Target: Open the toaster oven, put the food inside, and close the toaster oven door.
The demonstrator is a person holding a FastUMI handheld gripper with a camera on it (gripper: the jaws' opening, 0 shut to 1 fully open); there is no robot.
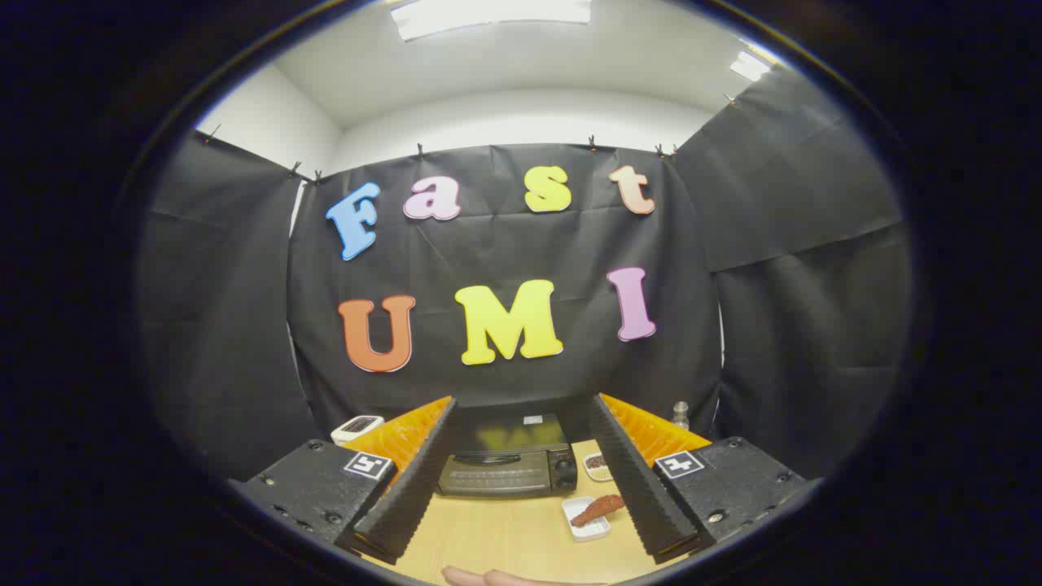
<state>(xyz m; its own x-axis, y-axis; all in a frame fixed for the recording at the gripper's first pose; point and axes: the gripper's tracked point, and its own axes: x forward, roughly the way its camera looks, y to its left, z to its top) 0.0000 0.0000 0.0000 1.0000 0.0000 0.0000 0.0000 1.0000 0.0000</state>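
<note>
A black toaster oven stands on the wooden table beyond my fingers, its glass door closed and its handle across the front. A brown piece of food lies in a small white dish on the table, just inside the right finger. My gripper is open, held well above the table and back from the oven, with nothing between the fingers. The oven shows in the gap between the left finger and the right one.
A small bowl of dark bits sits right of the oven. A white timer-like device lies at the table's back left, and a small shaker stands at the back right. Part of a hand shows at the table's near edge.
</note>
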